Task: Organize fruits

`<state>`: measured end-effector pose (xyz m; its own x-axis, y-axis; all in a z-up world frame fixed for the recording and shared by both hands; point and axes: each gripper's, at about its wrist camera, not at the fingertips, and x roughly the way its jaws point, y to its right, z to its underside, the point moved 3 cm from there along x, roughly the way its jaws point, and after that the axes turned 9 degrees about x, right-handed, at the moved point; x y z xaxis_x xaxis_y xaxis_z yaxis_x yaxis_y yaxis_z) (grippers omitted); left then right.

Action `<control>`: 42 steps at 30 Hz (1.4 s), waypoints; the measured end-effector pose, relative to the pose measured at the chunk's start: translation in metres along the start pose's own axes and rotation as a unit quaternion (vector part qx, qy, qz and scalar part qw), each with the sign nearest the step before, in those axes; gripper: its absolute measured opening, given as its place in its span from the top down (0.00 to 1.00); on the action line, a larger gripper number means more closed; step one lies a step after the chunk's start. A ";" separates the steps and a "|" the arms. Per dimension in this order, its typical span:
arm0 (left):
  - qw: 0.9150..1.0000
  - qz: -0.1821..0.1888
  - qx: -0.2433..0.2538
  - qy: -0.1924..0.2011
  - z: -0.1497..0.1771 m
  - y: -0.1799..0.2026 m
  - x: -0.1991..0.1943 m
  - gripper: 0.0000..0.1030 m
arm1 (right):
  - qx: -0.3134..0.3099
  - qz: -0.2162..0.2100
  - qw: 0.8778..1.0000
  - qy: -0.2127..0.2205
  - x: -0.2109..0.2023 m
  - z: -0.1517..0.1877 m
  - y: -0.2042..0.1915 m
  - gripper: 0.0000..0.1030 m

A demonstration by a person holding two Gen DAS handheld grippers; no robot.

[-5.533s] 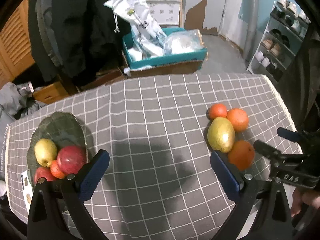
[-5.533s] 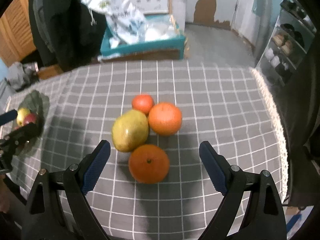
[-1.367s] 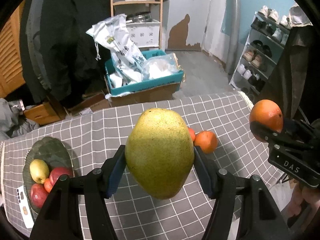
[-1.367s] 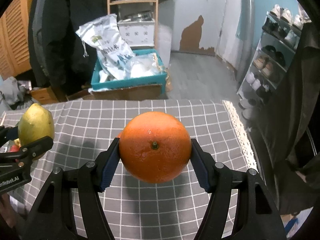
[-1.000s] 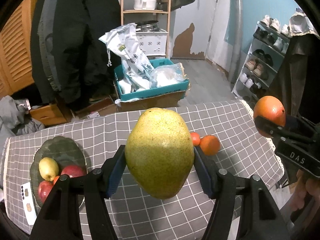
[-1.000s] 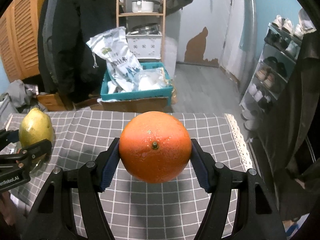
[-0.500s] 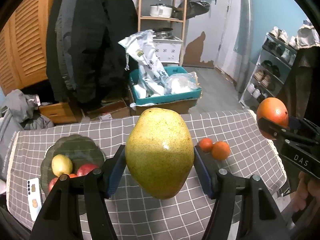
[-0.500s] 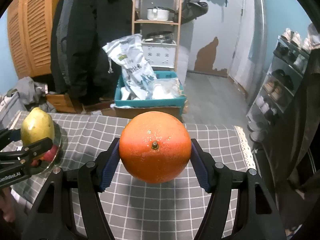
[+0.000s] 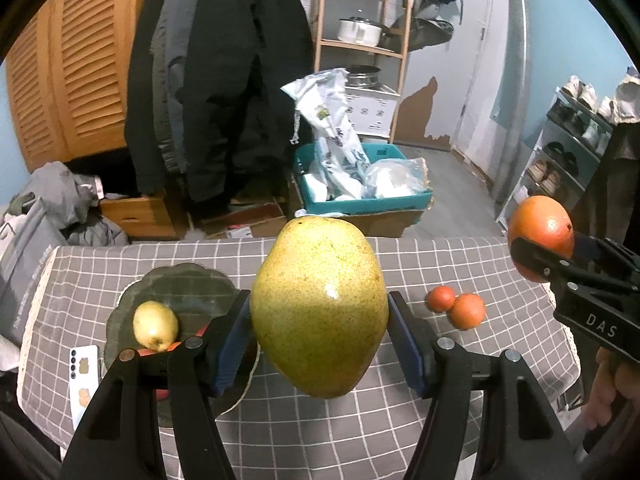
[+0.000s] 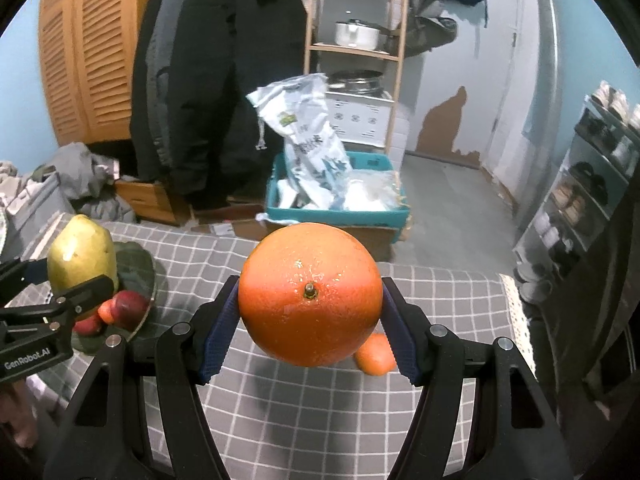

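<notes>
My left gripper (image 9: 319,334) is shut on a large yellow-green pear (image 9: 318,304), held high above the checked tablecloth. My right gripper (image 10: 310,326) is shut on a big orange (image 10: 310,292), also held high. The pear also shows at the left of the right wrist view (image 10: 82,258), and the orange at the right of the left wrist view (image 9: 540,232). A dark green plate (image 9: 192,284) at the table's left holds a small yellow pear (image 9: 155,325) and red fruits, partly hidden by my left fingers. Two small oranges (image 9: 456,306) lie on the cloth at the right.
A white phone (image 9: 83,380) lies left of the plate near the table's front edge. Behind the table stand a teal box with white bags (image 9: 360,184), hanging coats (image 9: 224,72), a wooden shelf (image 9: 360,32) and a shoe rack (image 9: 572,144) at the right.
Both grippers, each still holding its fruit, have risen and tilted up, so more of the room shows. The left gripper has drifted left towards the plate.
</notes>
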<state>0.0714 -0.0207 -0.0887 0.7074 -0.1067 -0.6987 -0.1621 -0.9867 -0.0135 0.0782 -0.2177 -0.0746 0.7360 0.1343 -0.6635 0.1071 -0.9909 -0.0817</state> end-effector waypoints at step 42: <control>0.986 -0.082 -0.122 -0.083 0.066 -0.169 0.047 0.35 | -0.067 -0.120 0.984 -0.116 0.124 0.009 -0.176 0.34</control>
<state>0.0864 0.1488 -0.1667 0.5848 0.0591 -0.8090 0.1304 -0.9912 0.0218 0.1446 -0.0266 -0.1492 0.5071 0.3429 -0.7907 0.3585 -0.9182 -0.1683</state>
